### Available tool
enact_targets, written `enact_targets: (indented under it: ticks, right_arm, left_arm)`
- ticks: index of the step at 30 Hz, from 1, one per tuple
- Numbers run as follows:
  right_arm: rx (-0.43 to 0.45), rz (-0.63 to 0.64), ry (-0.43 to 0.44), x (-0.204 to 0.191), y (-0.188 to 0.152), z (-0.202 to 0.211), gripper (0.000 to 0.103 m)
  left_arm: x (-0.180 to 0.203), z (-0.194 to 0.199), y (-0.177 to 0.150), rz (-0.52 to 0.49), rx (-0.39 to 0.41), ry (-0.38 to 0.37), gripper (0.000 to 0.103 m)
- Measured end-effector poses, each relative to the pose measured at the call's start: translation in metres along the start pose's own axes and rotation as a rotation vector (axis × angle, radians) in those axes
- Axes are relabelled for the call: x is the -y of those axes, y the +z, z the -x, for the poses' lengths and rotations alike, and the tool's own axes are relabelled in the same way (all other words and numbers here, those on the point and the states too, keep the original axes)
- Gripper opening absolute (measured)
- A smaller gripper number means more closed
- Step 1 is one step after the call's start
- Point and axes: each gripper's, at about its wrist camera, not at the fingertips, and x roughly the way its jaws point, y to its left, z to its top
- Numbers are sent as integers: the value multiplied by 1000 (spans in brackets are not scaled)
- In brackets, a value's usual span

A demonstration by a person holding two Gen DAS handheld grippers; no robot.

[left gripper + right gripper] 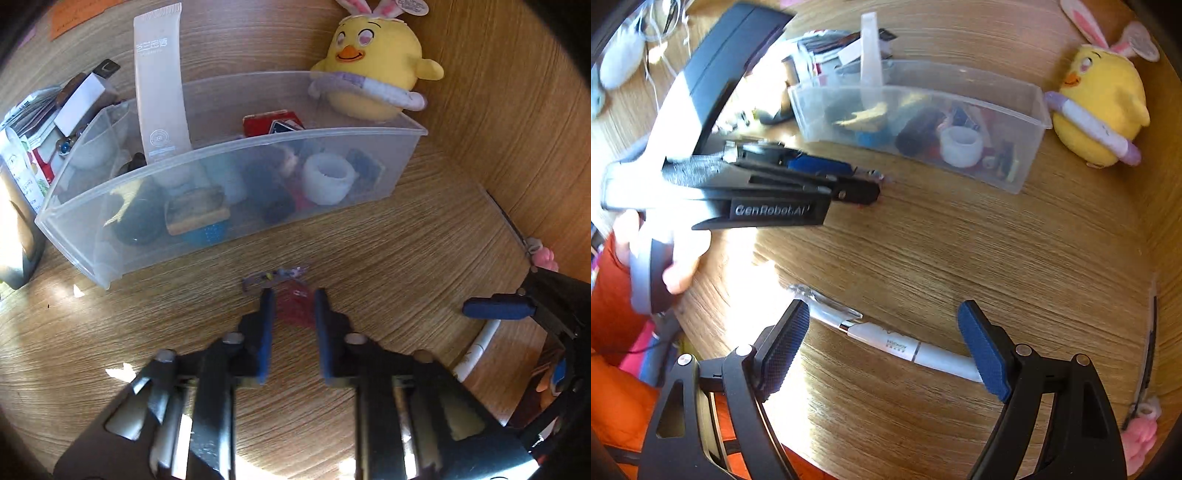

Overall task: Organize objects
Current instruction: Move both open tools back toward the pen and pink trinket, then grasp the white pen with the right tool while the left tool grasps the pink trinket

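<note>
A small red packet in clear wrap [293, 308] lies on the wooden table in front of the clear plastic bin [332, 129]. My left gripper [293, 299] straddles the packet, its jaws close on either side with narrow gaps showing. It also shows in the right wrist view [866, 184], low over the table. My right gripper [882, 328] is wide open over a white pen [905, 349] that lies across the table between its fingers. The bin [1030, 110] holds a white tube [160, 85], a white tape roll [327, 177] and several other small items.
A yellow chick plush [373, 62] sits behind the bin's right end. Boxes and cartons [37, 125] stand left of the bin. A pink-ended thin stick [1145, 369] lies at the table's right edge. A wooden wall rises at the right.
</note>
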Motion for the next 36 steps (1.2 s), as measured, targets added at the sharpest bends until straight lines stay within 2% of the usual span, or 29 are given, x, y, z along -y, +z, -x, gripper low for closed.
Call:
enact_targets:
  ticks: [1,3,5,6,8,16,22,24,25,29,36]
  right_arm:
    - [2,7,-8,-2,0,0,80]
    - [14,15,-24,-4,-1,-1,73]
    - [22,18,-34,-5,0,0,55]
    - [25,14,-32,-4,0,1,50]
    - [28,-3,-40,0,3,0,33]
    - [47,-105,-47,17,15,-3,11]
    - [59,-131,-35,19,16,-4,10]
    - [66,-131,-32,19,17,-3,10]
    - [71,-131,-28,18,18,-2,10]
    - [108,-140,-16,19,23,6,10]
    - [154,-177,15,18,32,11,10]
  left_arm:
    - [-2,1,-1,6,1,-6,18]
    - [-5,2,-2,17,9,2,17]
    - [-8,5,-5,21,17,23,17]
    - [-10,5,-6,28,17,22,17]
    - [-15,8,-9,46,16,18,17]
    - [-19,15,-18,65,13,17,17]
    - [-18,15,-21,56,2,6,17]
    - [-18,14,-19,53,1,1,20]
    - [-17,12,-17,54,2,-6,24]
    - [-19,12,-17,57,3,-9,25]
    - [-10,11,-16,17,17,59,19]
